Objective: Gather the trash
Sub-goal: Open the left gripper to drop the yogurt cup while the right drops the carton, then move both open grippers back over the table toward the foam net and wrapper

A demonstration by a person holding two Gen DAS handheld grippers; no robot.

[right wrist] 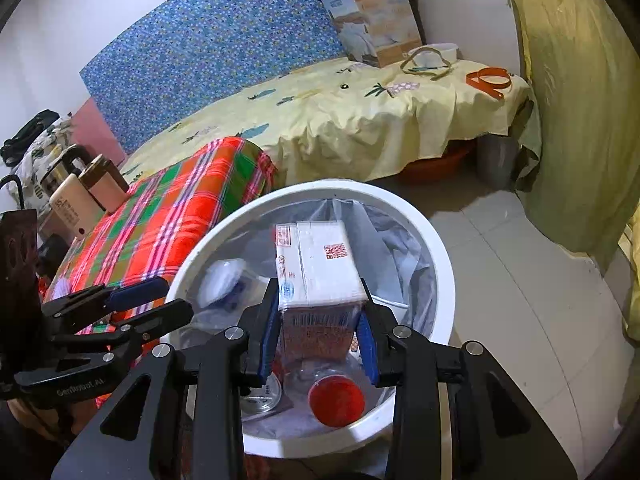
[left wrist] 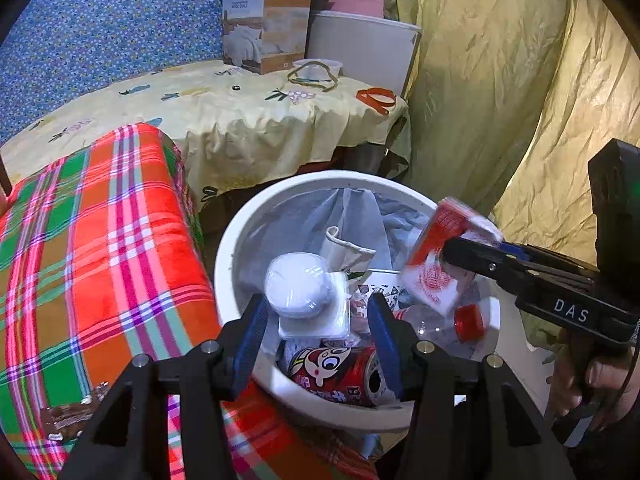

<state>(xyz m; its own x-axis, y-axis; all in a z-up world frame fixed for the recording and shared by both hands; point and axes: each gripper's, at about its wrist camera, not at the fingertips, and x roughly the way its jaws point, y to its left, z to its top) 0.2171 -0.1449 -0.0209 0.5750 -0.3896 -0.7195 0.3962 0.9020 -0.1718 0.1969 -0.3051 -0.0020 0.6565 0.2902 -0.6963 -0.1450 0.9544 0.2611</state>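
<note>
right gripper, over the white bin: its blue-padded fingers clamp the lower end of a red-and-white carton, which stands above the bin's opening, inside the line of the rim. the left wrist view shows the same carton tilted over the bin's right side with the right gripper reaching in from the right.

left gripper: fingers spread apart with nothing between them, hanging just over the near rim of the bin. below it, in the lined bin, lie a white domed lid on a white square piece, a red cartoon-printed can, a paper cup and a clear bottle with a red cap. the right wrist view shows that cap directly under the carton.

surroundings: the bin's left rim sits close against a stool or seat covered in red-green plaid cloth. behind it stands a low table under a yellow cloth, its edge well apart from the bin. a hanging yellow-green curtain closes the right side. open tiled floor lies to the right of the bin.
</note>
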